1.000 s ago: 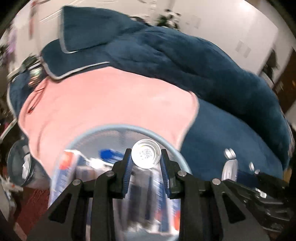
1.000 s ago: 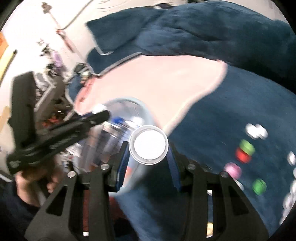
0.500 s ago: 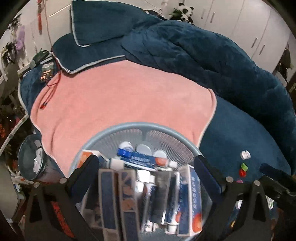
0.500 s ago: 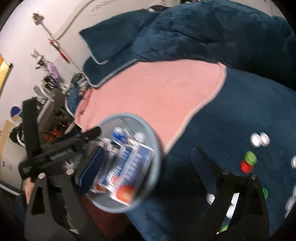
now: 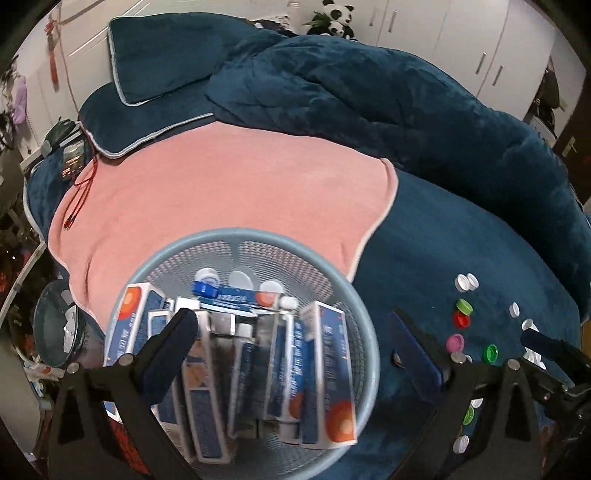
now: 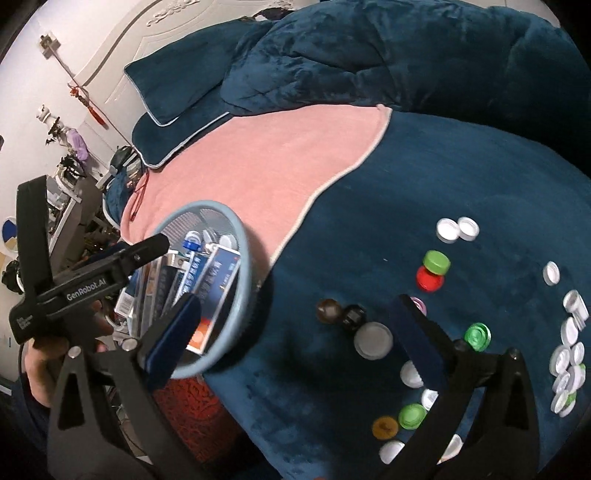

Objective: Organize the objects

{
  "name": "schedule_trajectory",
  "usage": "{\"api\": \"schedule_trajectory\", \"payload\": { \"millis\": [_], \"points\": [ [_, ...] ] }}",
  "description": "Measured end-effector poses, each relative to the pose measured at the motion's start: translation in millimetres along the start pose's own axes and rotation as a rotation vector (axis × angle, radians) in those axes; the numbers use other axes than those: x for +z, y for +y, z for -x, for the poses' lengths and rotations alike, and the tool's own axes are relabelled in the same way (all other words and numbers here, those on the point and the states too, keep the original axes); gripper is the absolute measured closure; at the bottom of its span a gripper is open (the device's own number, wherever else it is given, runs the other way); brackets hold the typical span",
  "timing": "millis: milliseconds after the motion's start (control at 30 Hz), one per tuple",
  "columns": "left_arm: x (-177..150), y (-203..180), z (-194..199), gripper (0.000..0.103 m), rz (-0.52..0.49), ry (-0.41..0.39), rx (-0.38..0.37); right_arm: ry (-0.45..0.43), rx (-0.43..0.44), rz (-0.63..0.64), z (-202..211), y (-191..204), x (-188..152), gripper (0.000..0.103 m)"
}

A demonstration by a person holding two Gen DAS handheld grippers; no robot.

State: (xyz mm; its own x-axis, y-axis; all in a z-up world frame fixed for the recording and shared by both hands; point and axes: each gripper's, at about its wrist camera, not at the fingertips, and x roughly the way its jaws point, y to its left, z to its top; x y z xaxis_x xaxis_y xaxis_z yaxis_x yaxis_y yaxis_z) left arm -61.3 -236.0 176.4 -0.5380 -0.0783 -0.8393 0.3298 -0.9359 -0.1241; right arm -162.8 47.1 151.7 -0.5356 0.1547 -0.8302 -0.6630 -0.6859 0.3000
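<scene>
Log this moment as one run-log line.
left gripper: open, empty, over round blue mesh basket | right gripper: jaws opening, empty | loose plastic bottle caps: on dark blue blanket

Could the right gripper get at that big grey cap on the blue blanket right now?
Probably yes. The right gripper is opening with nothing between its fingers, and the grey cap lies bare on the blanket just ahead, with nothing covering it.

This is a bedroom in a home. A bed covered with a dark blue quilt, matching pillows and a pink towel fills the view, with white wardrobe doors and toy pandas behind it.
</scene>
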Motion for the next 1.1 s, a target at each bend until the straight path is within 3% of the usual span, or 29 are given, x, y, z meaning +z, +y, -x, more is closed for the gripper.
{"api": "schedule_trajectory", "payload": {
  "millis": [167,300,467,567,800,967,1100],
  "points": [
    [-9,-23,0,0.001,-0.038,0.017,-0.018,0.008,-0.038,-0.033,9,-23,-13,0.0],
    [-27,-65,0,0.0,-0.129,0.041,-0.078,0.049,-0.107,-0.087,16,-56,-32,0.0],
    [-67,-132,-21,0.001,-0.281,0.122,-0.161,0.097,-0.218,-0.263,25,-113,-63,0.0],
    [-96,-157,-44,0.0,-0.315,0.204,-0.193,0.13,-0.301,-0.39,31,-147,-91,0.0],
    [-149,-166,-108,0.001,-0.296,0.388,-0.151,0.253,-0.423,-0.564,22,-204,-142,0.0],
    [-148,-162,-118,0.0,-0.241,0.393,-0.147,0.296,-0.381,-0.659,3,-230,-157,0.0],
    [-153,-171,-118,0.0,-0.269,0.377,-0.097,0.286,-0.45,-0.686,-2,-231,-157,0.0]
  ]
}}
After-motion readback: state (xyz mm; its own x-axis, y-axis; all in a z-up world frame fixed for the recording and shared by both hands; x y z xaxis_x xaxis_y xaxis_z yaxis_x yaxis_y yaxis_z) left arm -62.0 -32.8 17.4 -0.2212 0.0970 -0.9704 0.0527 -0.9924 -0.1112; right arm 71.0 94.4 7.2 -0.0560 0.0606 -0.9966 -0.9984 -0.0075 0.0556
